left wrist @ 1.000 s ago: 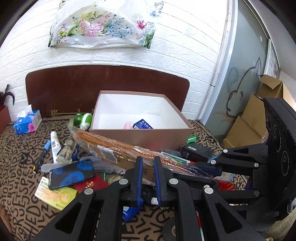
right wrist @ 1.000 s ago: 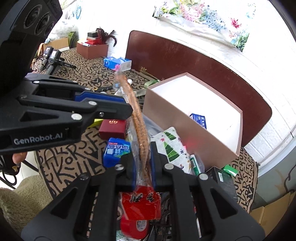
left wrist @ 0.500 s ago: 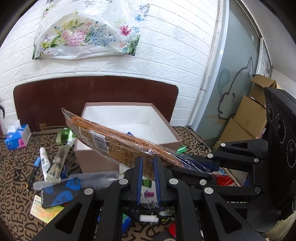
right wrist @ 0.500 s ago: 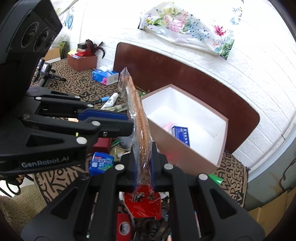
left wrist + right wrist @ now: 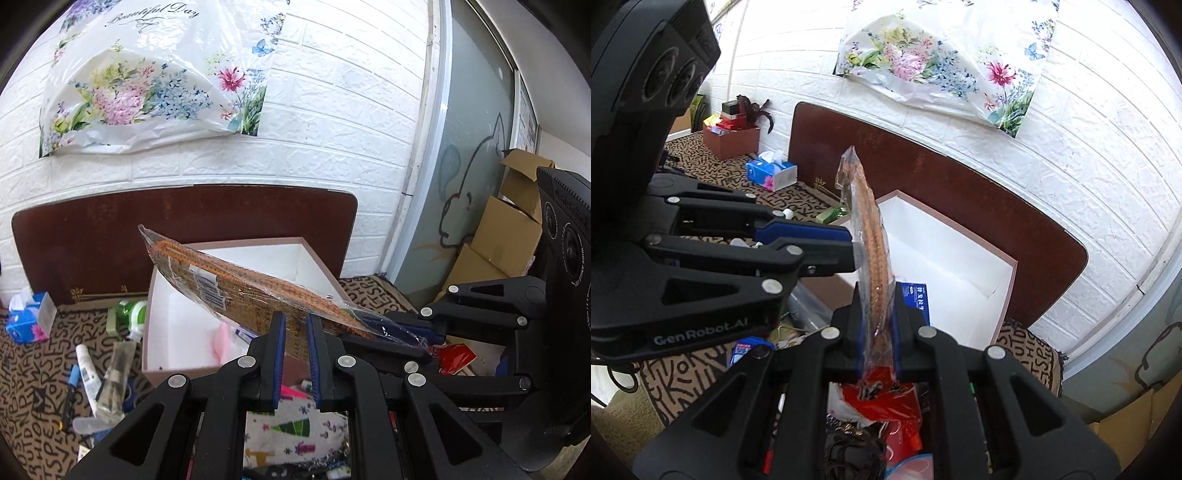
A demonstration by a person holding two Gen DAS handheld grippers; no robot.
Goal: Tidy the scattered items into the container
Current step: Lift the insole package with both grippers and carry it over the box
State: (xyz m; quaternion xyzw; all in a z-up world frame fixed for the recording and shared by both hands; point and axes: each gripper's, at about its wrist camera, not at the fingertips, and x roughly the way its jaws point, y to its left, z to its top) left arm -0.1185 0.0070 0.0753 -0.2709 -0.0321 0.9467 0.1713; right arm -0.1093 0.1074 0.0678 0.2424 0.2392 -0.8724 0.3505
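A long clear plastic packet of orange-brown woven mat (image 5: pixel 236 284) is held in the air over the near wall of the open pink box (image 5: pixel 325 269) with a white inside. My left gripper (image 5: pixel 295 343) is shut on the packet's lower edge. My right gripper (image 5: pixel 877 325) is shut on the packet's end (image 5: pixel 868 221), which stands edge-on in the right wrist view. The box (image 5: pixel 1008 273) holds a blue carton (image 5: pixel 918 299) and a pink item (image 5: pixel 221 343). My left gripper shows at the left of the right wrist view (image 5: pixel 849 251).
Tubes, a pen and a green-white bottle (image 5: pixel 129 314) lie on the patterned cloth left of the box. A tissue box (image 5: pixel 29 321) stands far left. A Christmas-print pouch (image 5: pixel 291 435) and red packaging (image 5: pixel 882 398) lie below the grippers. Cardboard boxes (image 5: pixel 498 236) stand at the right.
Both grippers have lifted the packet up off the clutter and carried it toward the box; it now hangs over the box's near wall.
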